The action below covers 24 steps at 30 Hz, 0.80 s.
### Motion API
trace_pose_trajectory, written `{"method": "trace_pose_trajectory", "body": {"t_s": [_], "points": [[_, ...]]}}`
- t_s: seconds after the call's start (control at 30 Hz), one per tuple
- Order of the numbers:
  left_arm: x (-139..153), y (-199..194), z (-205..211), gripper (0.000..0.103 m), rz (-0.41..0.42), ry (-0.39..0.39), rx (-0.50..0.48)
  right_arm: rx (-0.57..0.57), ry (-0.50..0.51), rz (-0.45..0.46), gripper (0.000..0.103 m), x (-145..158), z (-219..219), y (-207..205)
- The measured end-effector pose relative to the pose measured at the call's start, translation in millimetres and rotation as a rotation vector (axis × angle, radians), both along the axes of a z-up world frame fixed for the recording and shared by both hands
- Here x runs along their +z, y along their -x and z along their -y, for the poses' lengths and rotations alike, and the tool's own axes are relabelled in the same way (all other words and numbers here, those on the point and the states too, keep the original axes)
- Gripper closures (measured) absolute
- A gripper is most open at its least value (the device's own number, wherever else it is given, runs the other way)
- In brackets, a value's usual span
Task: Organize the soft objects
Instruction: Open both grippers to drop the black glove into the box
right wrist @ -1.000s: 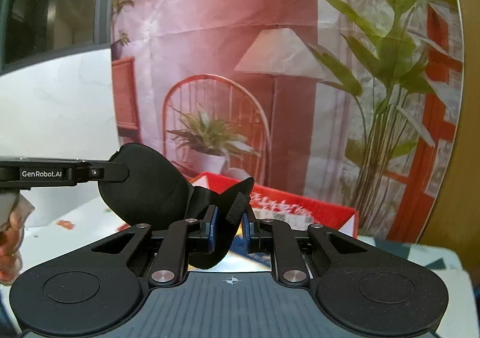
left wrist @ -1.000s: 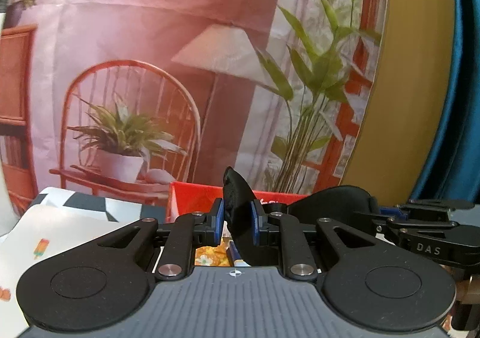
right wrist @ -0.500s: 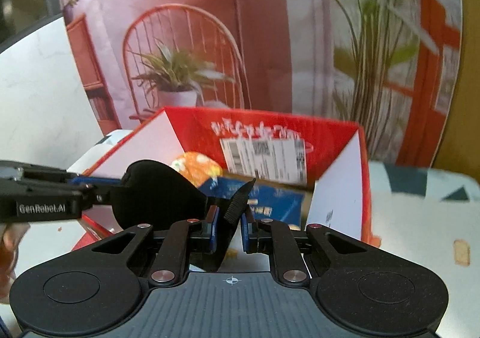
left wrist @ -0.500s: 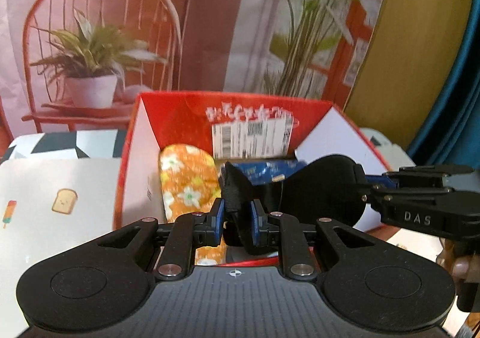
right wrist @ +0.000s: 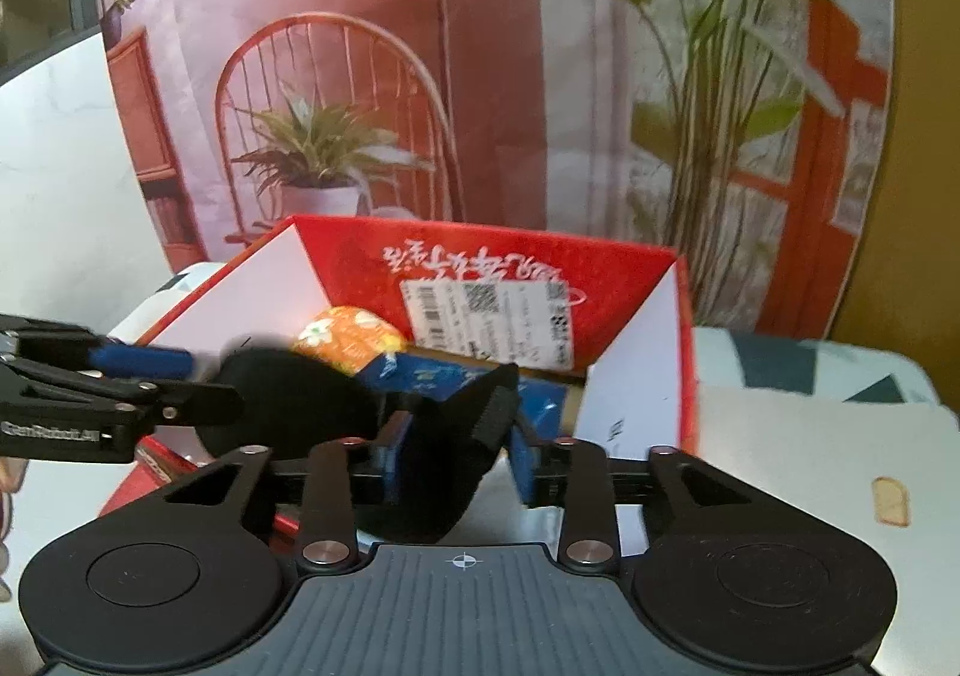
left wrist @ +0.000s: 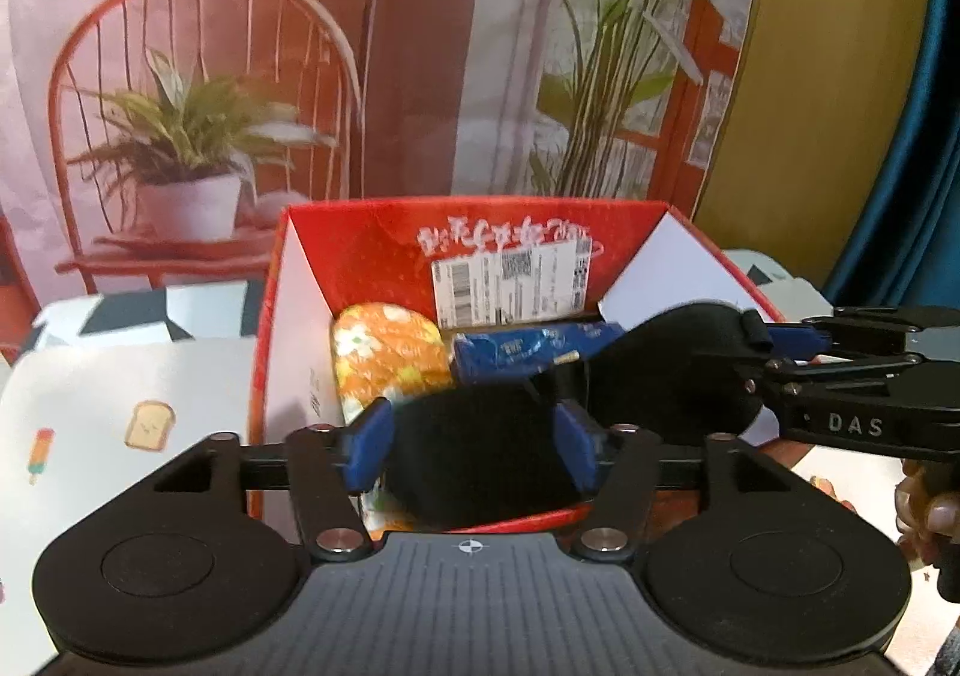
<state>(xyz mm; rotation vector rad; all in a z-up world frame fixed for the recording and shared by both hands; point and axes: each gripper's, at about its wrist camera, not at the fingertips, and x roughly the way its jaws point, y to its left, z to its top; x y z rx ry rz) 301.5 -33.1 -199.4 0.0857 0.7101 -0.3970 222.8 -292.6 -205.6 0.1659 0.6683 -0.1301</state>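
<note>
A black soft eye mask hangs over the near rim of a red open box. One lobe lies loose between the blue pads of my left gripper, whose jaws are opening and no longer pinch it. The other lobe reaches to my right gripper, coming in from the right. In the right wrist view the mask's strap end sits slack between the opening jaws of my right gripper, with my left gripper at the left. The box holds an orange floral piece and a blue packet.
The box stands on a white tablecloth printed with toast and popsicles. Behind it hangs a backdrop printed with a chair and plants. A yellow wall and a blue curtain are at the right. A person's hand grips the right tool.
Both grippers sank and tipped down from in front of the backdrop to the box's near rim. Their jaws, pinched on the black mask before, have now parted and the mask has gone slack.
</note>
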Motion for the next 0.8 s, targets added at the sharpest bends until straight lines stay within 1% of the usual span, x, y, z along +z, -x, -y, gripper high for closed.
{"method": "trace_pose_trajectory", "body": {"t_s": [0.03, 0.07, 0.1, 0.13, 0.17, 0.2, 0.27, 0.43, 0.47, 0.5, 0.63, 0.8], "points": [[2.5, 1.8, -0.5, 0.039, 0.007, -0.002, -0.001, -0.003, 0.011, 0.007, 0.057, 1.8, -0.2, 2.3], [5.3, 3.7, -0.9, 0.038, 0.013, -0.005, -0.002, -0.006, 0.026, 0.016, 0.049, 3.9, -1.3, 5.2], [8.0, 6.2, -1.1, 0.036, 0.021, -0.008, -0.004, -0.007, 0.041, 0.025, 0.044, 6.2, -2.9, 8.0], [10.9, 9.5, -1.7, 0.031, 0.033, -0.010, -0.005, -0.010, 0.057, 0.032, 0.041, 8.4, -4.6, 10.7], [13.3, 12.8, -2.0, 0.029, 0.044, -0.012, -0.006, -0.015, 0.072, 0.035, 0.034, 10.6, -5.7, 12.8], [16.1, 17.0, -2.7, 0.025, 0.056, -0.011, -0.006, -0.019, 0.085, 0.042, 0.031, 13.0, -7.3, 15.4], [21.4, 24.9, -4.0, 0.022, 0.069, -0.010, -0.017, -0.023, 0.093, 0.053, 0.028, 17.1, -9.3, 21.4], [32.6, 52.4, -14.0, 0.016, 0.089, 0.013, -0.022, -0.035, 0.116, 0.091, 0.009, 25.8, -20.9, 45.4], [33.6, 58.6, -17.2, 0.016, 0.088, 0.019, -0.020, -0.038, 0.117, 0.099, 0.004, 26.9, -23.8, 51.0], [33.9, 64.4, -19.7, 0.016, 0.087, 0.023, -0.018, -0.040, 0.114, 0.109, 0.000, 28.0, -26.8, 57.9], [30.6, 93.8, -31.1, 0.014, 0.071, 0.043, -0.017, -0.040, 0.085, 0.141, 0.001, 28.8, -36.7, 87.9], [12.4, 130.3, -44.5, 0.014, 0.029, 0.051, -0.014, -0.041, 0.043, 0.150, 0.000, 20.9, -47.9, 125.4]]}}
